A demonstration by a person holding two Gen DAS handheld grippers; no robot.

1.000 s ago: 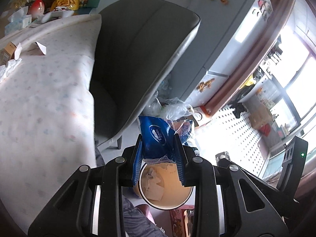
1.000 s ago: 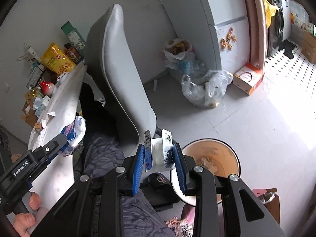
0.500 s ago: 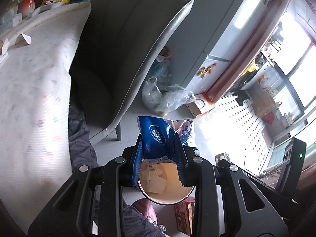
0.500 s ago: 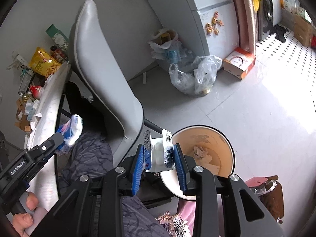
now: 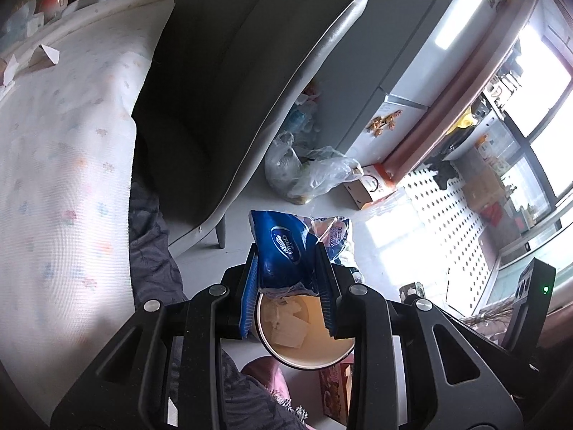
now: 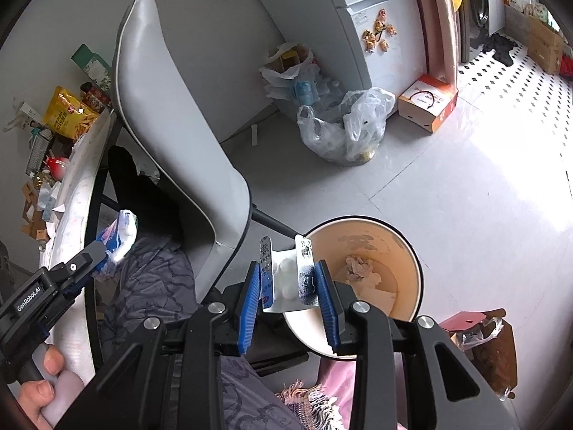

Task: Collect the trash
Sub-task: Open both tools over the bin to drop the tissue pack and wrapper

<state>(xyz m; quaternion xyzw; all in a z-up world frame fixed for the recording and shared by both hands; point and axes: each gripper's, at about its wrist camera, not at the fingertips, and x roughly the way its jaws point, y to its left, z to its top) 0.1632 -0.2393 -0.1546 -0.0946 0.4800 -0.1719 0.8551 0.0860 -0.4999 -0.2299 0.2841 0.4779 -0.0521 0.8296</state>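
My left gripper (image 5: 288,283) is shut on a crumpled blue snack wrapper (image 5: 283,251) and holds it above the near rim of a round beige trash bin (image 5: 304,333) on the floor. The same gripper shows in the right wrist view (image 6: 104,254) beside the table edge. My right gripper (image 6: 288,283) is shut on a white and silver pill blister pack (image 6: 286,272), just left of the bin (image 6: 372,283). The bin holds paper scraps (image 6: 358,267).
A grey chair (image 6: 168,143) stands between the white tablecloth table (image 5: 64,165) and the bin. Plastic bags of rubbish (image 6: 343,129) and an orange-white box (image 6: 428,102) lie by the fridge (image 6: 376,10). A red box (image 6: 476,340) sits right of the bin. My legs are below.
Both grippers have moved away from the table toward the bin, still holding their trash. The bin sits larger and closer under the fingers.
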